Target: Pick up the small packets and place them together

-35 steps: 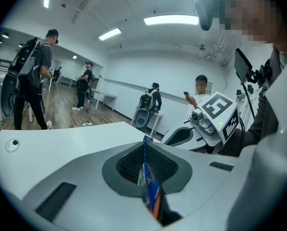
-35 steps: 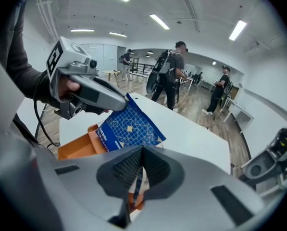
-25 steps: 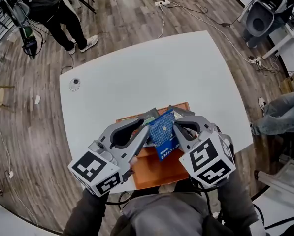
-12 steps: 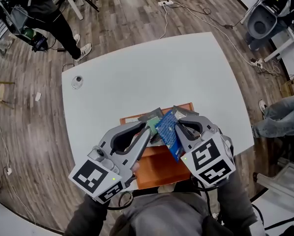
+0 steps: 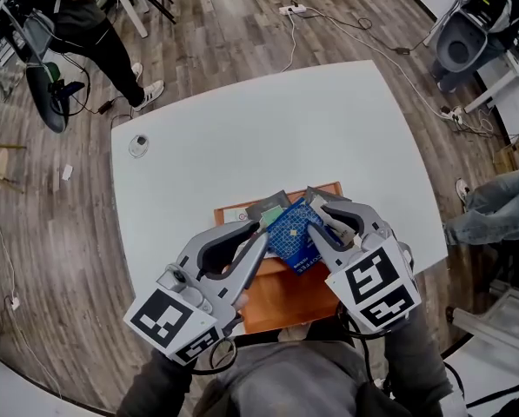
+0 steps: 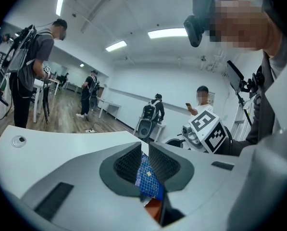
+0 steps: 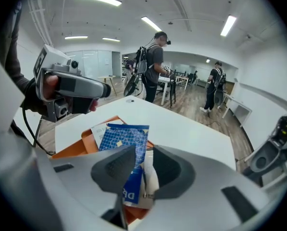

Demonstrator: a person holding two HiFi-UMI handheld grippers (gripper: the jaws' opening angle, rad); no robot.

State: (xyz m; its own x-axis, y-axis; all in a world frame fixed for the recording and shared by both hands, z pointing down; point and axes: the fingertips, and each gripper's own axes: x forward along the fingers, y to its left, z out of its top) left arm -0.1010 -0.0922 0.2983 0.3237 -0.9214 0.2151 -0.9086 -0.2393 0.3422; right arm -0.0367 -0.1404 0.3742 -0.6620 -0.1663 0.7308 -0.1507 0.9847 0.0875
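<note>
A blue grid-patterned packet (image 5: 292, 231) (image 7: 123, 141) lies tilted over the other small packets (image 5: 268, 205) on an orange tray (image 5: 285, 302) (image 7: 71, 150). My right gripper (image 5: 314, 220) (image 7: 142, 160) is around its lower end. Its jaws have just been opening, and the pads no longer press on the packet between them. A white packet (image 7: 149, 174) also sits beside the right pad. My left gripper (image 5: 263, 235) (image 6: 143, 153) points at the blue packet's left edge. Its jaws are a thin slit apart, the blue packet (image 6: 148, 177) showing through; whether they grip anything is unclear.
The tray sits at the near edge of a white table (image 5: 242, 137). A small round object (image 5: 137, 145) lies near the table's far left corner. People stand on the wooden floor at the far left (image 5: 85, 24), cables run behind the table, and someone sits at the right (image 5: 502, 202).
The blue packet stood upright in the shut right gripper; now it has tipped over flatter onto the pile and the right jaws have opened. The left gripper has barely shifted.
</note>
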